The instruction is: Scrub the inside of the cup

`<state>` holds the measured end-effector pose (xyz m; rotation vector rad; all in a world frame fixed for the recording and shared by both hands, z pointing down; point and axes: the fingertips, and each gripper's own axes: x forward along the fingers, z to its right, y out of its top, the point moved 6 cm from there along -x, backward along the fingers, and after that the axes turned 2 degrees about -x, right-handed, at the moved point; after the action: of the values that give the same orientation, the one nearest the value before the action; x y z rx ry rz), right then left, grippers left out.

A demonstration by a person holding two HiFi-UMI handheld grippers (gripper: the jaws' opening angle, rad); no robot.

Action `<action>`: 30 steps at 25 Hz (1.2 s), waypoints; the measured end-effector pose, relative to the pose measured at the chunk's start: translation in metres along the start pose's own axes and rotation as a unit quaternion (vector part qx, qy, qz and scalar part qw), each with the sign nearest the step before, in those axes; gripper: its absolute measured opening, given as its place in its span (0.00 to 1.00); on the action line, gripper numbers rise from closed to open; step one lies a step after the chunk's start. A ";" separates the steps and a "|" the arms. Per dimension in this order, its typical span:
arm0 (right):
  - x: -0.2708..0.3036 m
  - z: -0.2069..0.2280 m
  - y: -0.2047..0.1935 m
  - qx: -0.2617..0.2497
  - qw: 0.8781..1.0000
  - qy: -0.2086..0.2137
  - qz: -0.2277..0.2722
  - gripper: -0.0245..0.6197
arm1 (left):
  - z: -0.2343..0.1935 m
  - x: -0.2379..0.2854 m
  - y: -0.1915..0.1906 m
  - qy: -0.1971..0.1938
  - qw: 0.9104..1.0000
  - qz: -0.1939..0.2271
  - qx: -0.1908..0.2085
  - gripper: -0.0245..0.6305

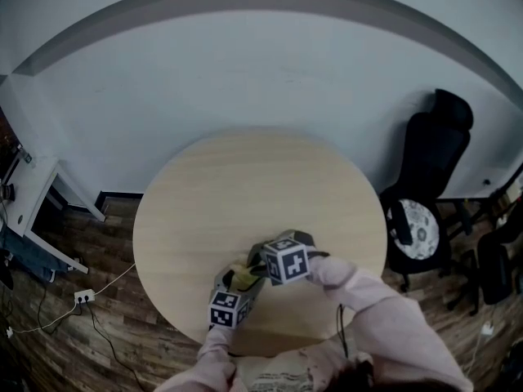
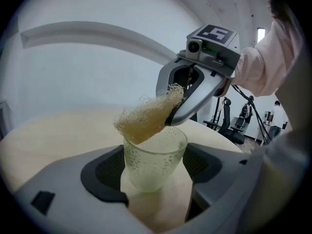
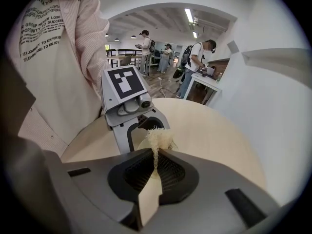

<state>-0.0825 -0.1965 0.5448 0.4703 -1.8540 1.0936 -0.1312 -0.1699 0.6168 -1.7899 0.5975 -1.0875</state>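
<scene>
Clear dimpled cup (image 2: 155, 162) stands upright, mouth open upward; tan fibrous scrubber (image 2: 146, 118) slants over its rim.

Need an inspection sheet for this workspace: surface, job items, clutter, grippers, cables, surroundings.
Surface: round pale wooden table.
Job's things: translucent dimpled cup, mouth up; tan fibrous loofah scrubber over its rim, not clearly inside.
Clutter: nothing seen on the table.
Grippers: left hand-held gripper closed on the cup; right hand-held gripper shut on the scrubber.
Cables: white power strip with leads on the floor at left; black cable behind the right hand-held gripper.
Surroundings: wood-plank floor, white wall, black office chair, people standing in the background.
</scene>
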 end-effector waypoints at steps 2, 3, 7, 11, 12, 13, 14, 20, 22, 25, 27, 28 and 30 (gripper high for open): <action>0.002 0.002 -0.002 -0.008 1.000 0.005 -0.013 0.08 | -0.002 0.002 0.000 0.002 1.000 0.005 0.000 0.60; 0.002 0.002 -0.002 -0.014 1.000 0.008 -0.022 0.08 | -0.003 0.001 0.000 0.004 1.000 0.006 0.000 0.60; 0.009 -0.001 -0.005 -0.054 0.997 0.023 -0.059 0.08 | 0.000 0.000 -0.002 0.006 1.000 0.007 -0.001 0.60; 0.014 -0.001 -0.004 -0.068 0.994 0.037 -0.076 0.08 | -0.001 0.001 -0.003 0.004 1.000 0.011 -0.001 0.60; 0.014 0.000 -0.003 -0.069 0.994 0.039 -0.080 0.08 | -0.001 0.001 -0.002 0.004 1.000 0.012 0.000 0.60; 0.014 0.000 -0.003 -0.068 0.993 0.041 -0.083 0.08 | -0.001 0.000 -0.002 0.004 1.000 0.013 0.000 0.60; 0.015 0.000 -0.002 -0.067 0.993 0.043 -0.086 0.08 | -0.001 0.000 -0.002 0.004 1.000 0.012 0.000 0.60; 0.017 0.001 -0.001 -0.056 0.991 0.057 -0.104 0.08 | -0.001 0.000 -0.004 0.002 1.000 0.005 0.006 0.60; 0.018 0.002 0.000 -0.049 0.991 0.061 -0.108 0.08 | -0.001 -0.001 -0.005 0.001 1.000 0.001 0.006 0.60; 0.019 0.002 0.000 -0.037 0.990 0.068 -0.114 0.08 | 0.000 -0.001 -0.006 0.001 1.000 0.001 0.006 0.60; 0.018 0.002 0.000 -0.023 0.990 0.076 -0.119 0.08 | 0.000 -0.001 -0.003 0.000 1.000 0.003 0.007 0.60; 0.018 0.003 0.000 -0.015 0.989 0.079 -0.120 0.08 | 0.000 -0.001 -0.003 0.000 1.000 0.003 0.008 0.60; 0.021 0.006 0.001 0.000 0.990 0.078 -0.115 0.08 | 0.000 -0.001 -0.002 0.001 1.000 0.003 0.010 0.60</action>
<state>-0.0976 -0.1987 0.5607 0.5656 -1.6197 0.9468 -0.1321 -0.1683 0.6182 -1.7685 0.5909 -1.0864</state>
